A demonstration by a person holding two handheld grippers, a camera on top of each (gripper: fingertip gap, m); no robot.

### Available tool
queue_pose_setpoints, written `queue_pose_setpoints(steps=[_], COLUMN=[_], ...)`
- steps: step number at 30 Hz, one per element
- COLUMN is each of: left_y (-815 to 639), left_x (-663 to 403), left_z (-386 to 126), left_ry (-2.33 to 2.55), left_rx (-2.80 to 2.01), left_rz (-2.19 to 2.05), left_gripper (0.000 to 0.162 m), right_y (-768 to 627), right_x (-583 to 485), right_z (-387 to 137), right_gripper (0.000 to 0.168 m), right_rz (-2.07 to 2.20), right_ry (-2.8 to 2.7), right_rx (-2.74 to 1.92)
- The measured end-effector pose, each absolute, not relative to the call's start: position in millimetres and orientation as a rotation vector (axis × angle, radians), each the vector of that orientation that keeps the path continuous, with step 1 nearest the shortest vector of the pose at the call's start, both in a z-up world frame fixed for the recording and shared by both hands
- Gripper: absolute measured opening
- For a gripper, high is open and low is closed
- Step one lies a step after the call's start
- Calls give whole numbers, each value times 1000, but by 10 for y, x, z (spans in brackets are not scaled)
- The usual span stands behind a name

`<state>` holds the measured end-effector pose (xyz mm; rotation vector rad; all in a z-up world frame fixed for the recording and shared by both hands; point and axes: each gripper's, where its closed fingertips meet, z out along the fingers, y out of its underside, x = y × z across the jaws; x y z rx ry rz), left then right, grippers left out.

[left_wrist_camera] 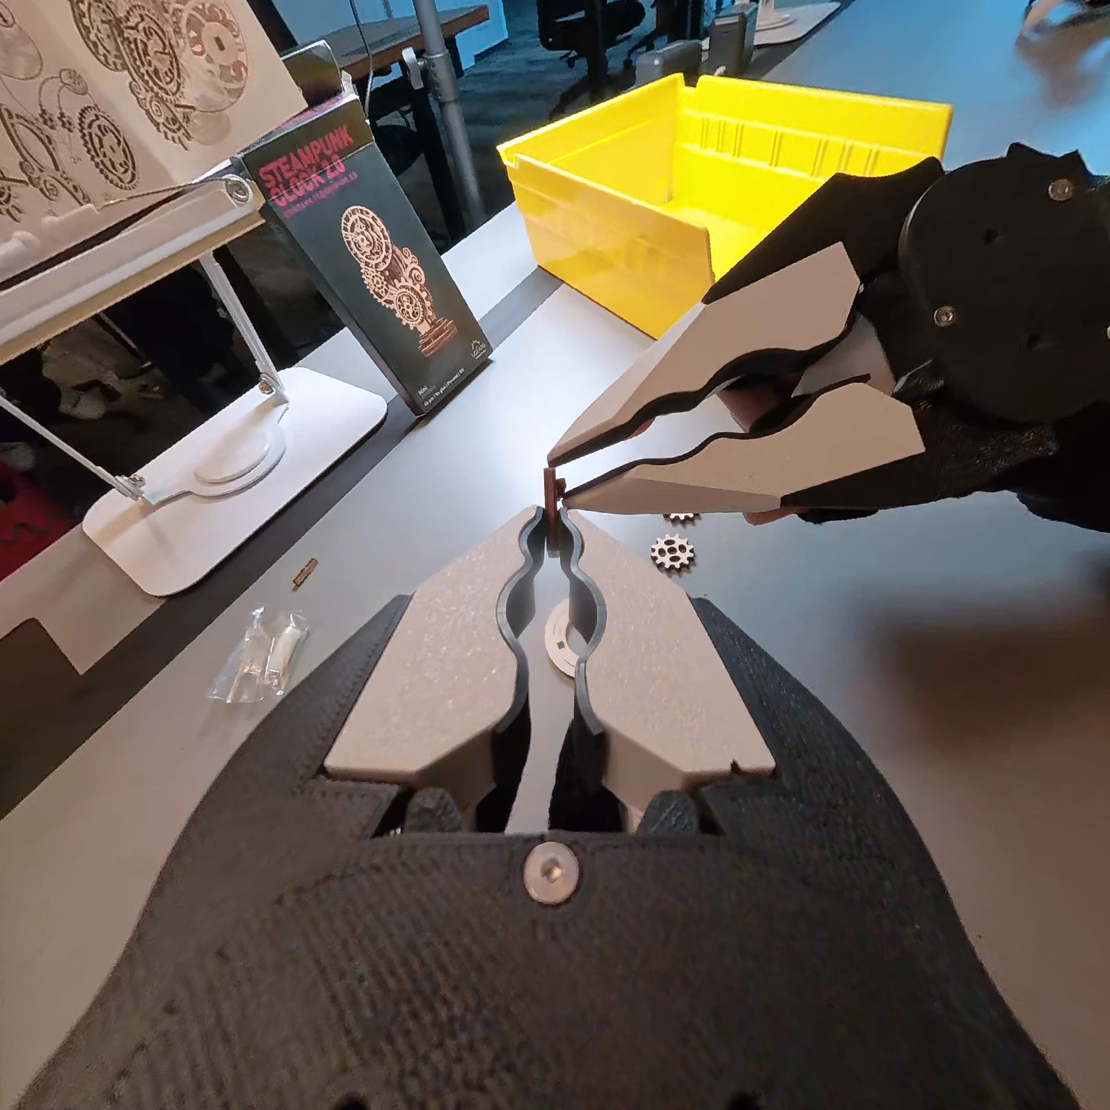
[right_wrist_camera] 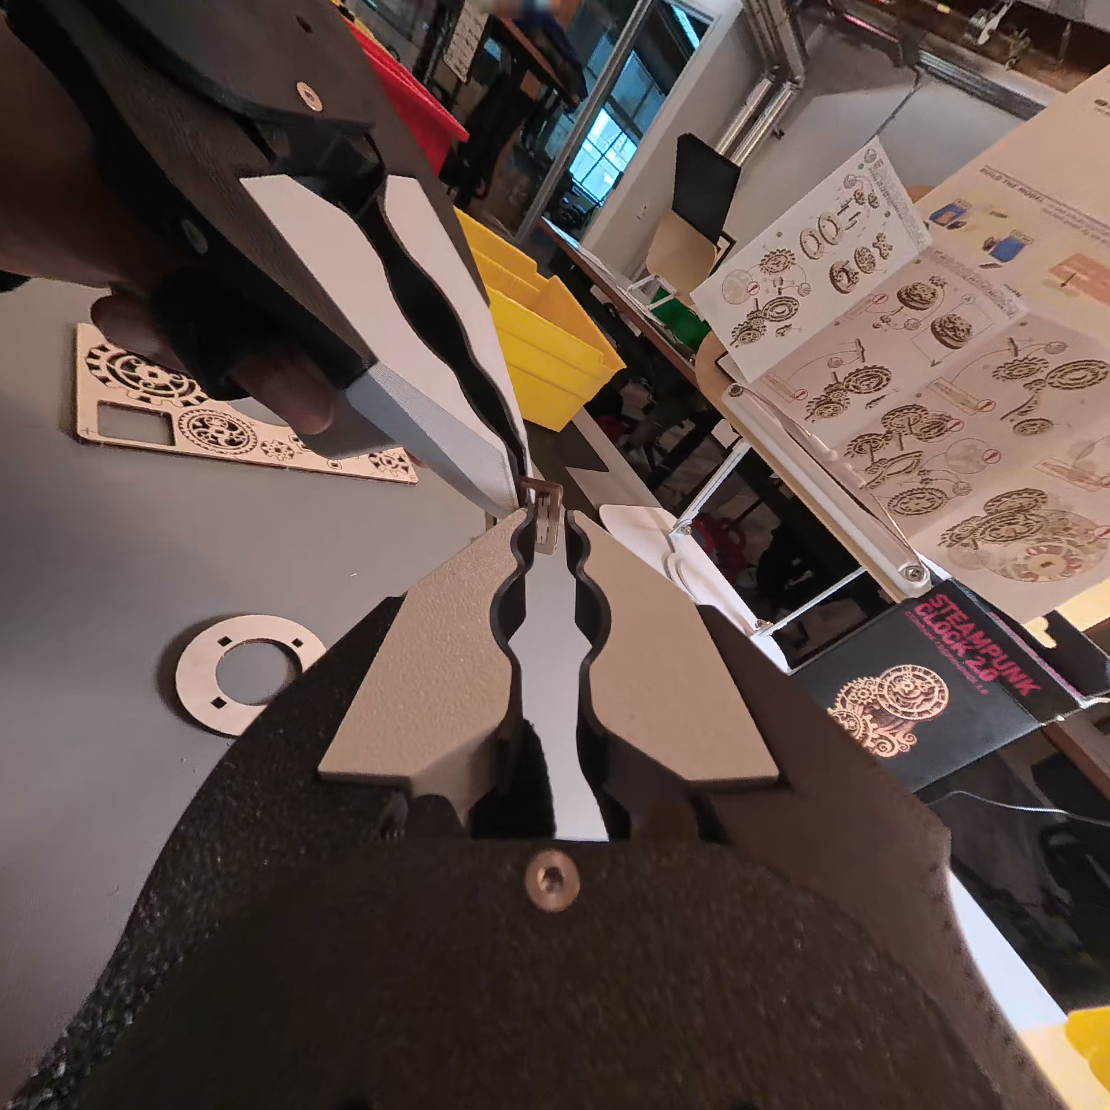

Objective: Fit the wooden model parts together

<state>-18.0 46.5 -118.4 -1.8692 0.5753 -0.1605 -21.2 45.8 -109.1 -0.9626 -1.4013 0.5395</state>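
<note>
Pinching one small wooden part (left_wrist_camera: 551,494) between both: left hand-held gripper (left_wrist_camera: 554,521) low, right hand-held gripper (left_wrist_camera: 557,480) high. Thin, light, probably snappable; I'd hold near the joint.

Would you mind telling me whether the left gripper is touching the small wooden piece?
Touching: the left wrist view shows the left gripper with its tips closed on the small wooden piece.

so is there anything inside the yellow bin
No, the yellow bin shows only its bare yellow floor and walls in the left wrist view.
</note>
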Motion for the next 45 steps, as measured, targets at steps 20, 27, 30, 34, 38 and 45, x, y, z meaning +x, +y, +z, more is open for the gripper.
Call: queue_pose_setpoints(steps=[20, 27, 30, 34, 38, 45], left_y=[396, 487, 551, 533, 520, 518], left_x=[-180, -258, -435, -533, -433, -320], left_z=[-1353, -1321, -1302, -1252, -1296, -1311], left_ry=[752, 566, 458, 418, 482, 543], left_rx=[-1929, -1942, -1950, -1948, -1951, -1939], left_rz=[-85, -172, -138, -214, -196, -114], left_gripper=[6, 1, 1, 1, 1, 1], right_y=[416, 484, 426, 431, 421, 500], right_x=[-251, -260, -271, -297, -306, -310], right_z=[-1252, -1271, -1300, -1244, -1172, -1210], right_gripper=[1, 0, 0, 0, 8, 9], right_rz=[482, 448, 446, 464, 536, 521], right_ry=[-1493, -1474, -1495, -1445, -1395, -1368], right_rx=[-972, -992, -969, -982, -1018, -1076])
